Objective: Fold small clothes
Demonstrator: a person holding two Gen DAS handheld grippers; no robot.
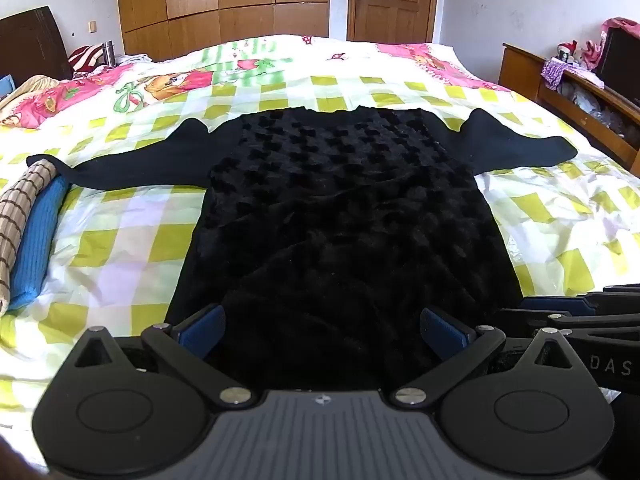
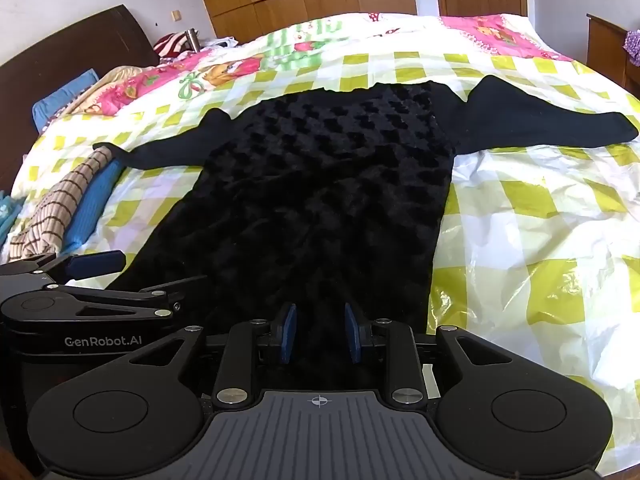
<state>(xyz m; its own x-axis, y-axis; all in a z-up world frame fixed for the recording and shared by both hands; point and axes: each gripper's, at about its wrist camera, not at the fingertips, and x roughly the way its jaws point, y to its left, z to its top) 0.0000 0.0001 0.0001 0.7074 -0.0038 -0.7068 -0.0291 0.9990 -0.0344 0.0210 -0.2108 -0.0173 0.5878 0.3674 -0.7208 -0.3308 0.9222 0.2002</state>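
A black long-sleeved top (image 1: pixel 340 200) with a fuzzy bumpy front lies flat on the bed, sleeves spread left and right, hem toward me. It also shows in the right wrist view (image 2: pixel 320 184). My left gripper (image 1: pixel 322 330) is wide open at the hem, its blue pads (image 1: pixel 200 330) spread over the bunched hem fabric. My right gripper (image 2: pixel 319 330) sits at the hem's right part, its jaws narrowed with a small gap and black fabric between the blue pads (image 2: pixel 287 332). The left gripper (image 2: pixel 100 280) shows beside it, at the left.
The bed has a yellow-green checked sheet (image 1: pixel 132 240) with a pink cartoon quilt (image 1: pixel 168 84) behind. Folded blue (image 1: pixel 36 236) and striped beige clothes (image 1: pixel 20 208) lie at the left. A wooden cabinet (image 1: pixel 580 96) stands at the right, a wardrobe and door behind.
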